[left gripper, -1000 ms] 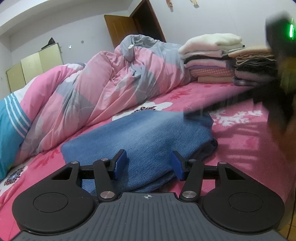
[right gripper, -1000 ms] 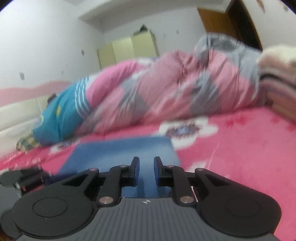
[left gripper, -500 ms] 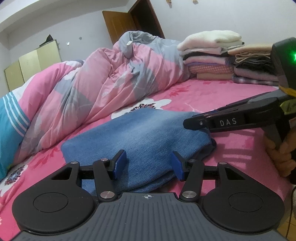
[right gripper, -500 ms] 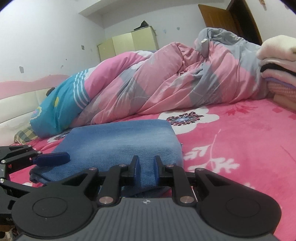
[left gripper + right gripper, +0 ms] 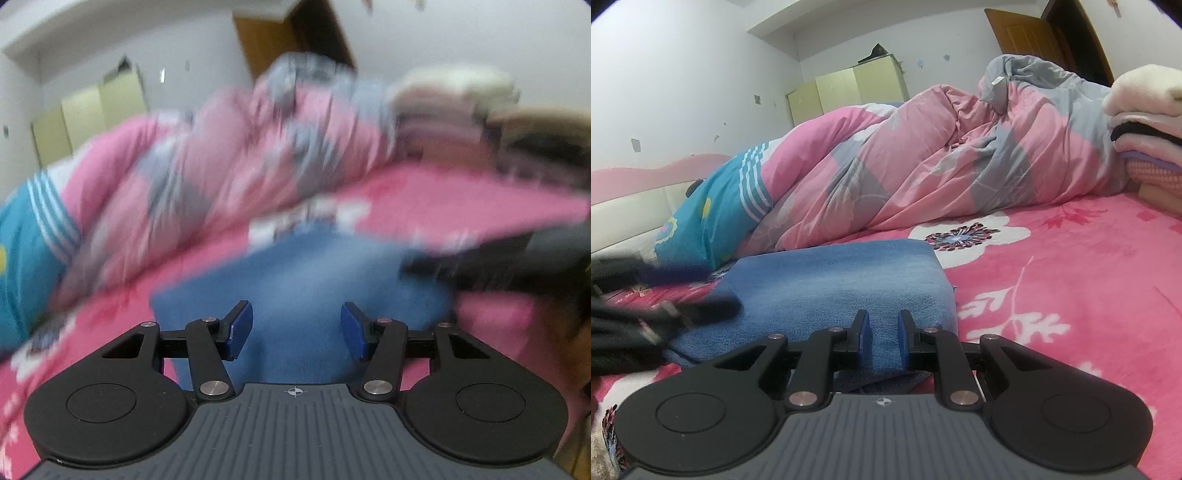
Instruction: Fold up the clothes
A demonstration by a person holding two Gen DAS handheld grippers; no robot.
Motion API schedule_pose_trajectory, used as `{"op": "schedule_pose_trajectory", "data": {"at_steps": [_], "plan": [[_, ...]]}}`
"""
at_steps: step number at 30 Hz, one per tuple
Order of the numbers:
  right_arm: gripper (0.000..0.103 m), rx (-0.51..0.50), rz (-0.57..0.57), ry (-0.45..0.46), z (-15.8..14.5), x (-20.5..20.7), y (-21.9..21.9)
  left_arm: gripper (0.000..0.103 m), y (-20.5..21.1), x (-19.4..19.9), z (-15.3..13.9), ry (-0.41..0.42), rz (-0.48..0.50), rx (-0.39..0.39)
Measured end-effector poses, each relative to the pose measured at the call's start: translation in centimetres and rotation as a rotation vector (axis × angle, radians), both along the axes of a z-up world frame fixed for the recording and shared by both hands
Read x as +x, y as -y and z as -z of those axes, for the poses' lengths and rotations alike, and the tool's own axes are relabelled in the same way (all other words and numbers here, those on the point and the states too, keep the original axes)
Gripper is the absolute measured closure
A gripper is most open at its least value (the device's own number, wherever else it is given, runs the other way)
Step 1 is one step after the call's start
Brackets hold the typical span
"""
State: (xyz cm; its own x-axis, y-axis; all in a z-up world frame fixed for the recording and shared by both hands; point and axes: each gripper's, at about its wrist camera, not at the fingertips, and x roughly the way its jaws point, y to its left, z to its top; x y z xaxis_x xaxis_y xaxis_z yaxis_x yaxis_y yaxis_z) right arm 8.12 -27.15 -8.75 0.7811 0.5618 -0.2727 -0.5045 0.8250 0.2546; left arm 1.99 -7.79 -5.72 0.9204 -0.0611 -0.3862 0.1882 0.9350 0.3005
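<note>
Bed (image 5: pixel 1089 295), pink flowered sheet. Lying directly on it: folded blue jeans (image 5: pixel 842 280) at near edge; rumpled pink-and-grey quilt (image 5: pixel 923 162) along far side; stack of folded clothes (image 5: pixel 1145 140) at right.

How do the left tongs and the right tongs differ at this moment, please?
The left tongs stand wide apart, while the right tongs leave only a narrow gap. The left tongs appear blurred in the right camera's view, while the right tongs' own view is sharp. Both have blue pads, hold nothing, and point at the folded blue jeans on the pink bed sheet.
</note>
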Motion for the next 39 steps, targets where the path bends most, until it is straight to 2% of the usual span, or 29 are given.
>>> {"op": "schedule_pose_trajectory", "data": {"at_steps": [3, 8, 11, 16, 20, 23, 31, 33, 35, 37, 39], "plan": [[0.085, 0.002, -0.002, -0.001, 0.0, 0.0, 0.0, 0.049, -0.5, -0.4, 0.5, 0.029, 0.004, -0.037], [0.085, 0.010, -0.002, -0.003, 0.1, 0.1, 0.1, 0.049, -0.4, -0.5, -1.2, 0.006, 0.007, -0.036], [0.085, 0.012, -0.001, -0.003, 0.1, 0.1, 0.0, 0.049, -1.0, -0.3, -2.4, 0.018, -0.010, -0.089], [0.085, 0.014, -0.003, -0.005, 0.2, 0.1, 0.1, 0.043, -2.2, 1.4, -0.6, -0.043, -0.074, -0.154], [0.085, 0.016, -0.003, -0.005, 0.1, 0.1, 0.1, 0.039, -3.5, 1.6, -0.4, -0.060, -0.081, -0.251], [0.085, 0.018, 0.000, -0.005, 0.2, 0.1, 0.1, 0.039, -3.5, 1.6, -1.0, -0.071, -0.080, -0.253], [0.085, 0.026, -0.002, -0.009, 0.2, 0.2, 0.2, 0.040, -3.0, 1.6, -3.3, 0.002, -0.038, -0.283], [0.085, 0.027, -0.003, -0.010, 0.2, 0.2, 0.2, 0.040, -3.1, 2.5, -2.8, -0.031, -0.054, -0.291], [0.085, 0.029, -0.004, -0.010, 0.2, 0.2, 0.2, 0.039, -3.3, 4.1, -1.0, -0.121, -0.105, -0.273], [0.085, 0.027, -0.008, -0.011, 0.2, 0.2, 0.2, 0.038, -4.2, 4.1, -0.1, -0.112, -0.100, -0.327], [0.085, 0.026, -0.007, -0.009, 0.2, 0.2, 0.2, 0.039, -4.5, 4.2, -0.4, -0.126, -0.101, -0.347]]}}
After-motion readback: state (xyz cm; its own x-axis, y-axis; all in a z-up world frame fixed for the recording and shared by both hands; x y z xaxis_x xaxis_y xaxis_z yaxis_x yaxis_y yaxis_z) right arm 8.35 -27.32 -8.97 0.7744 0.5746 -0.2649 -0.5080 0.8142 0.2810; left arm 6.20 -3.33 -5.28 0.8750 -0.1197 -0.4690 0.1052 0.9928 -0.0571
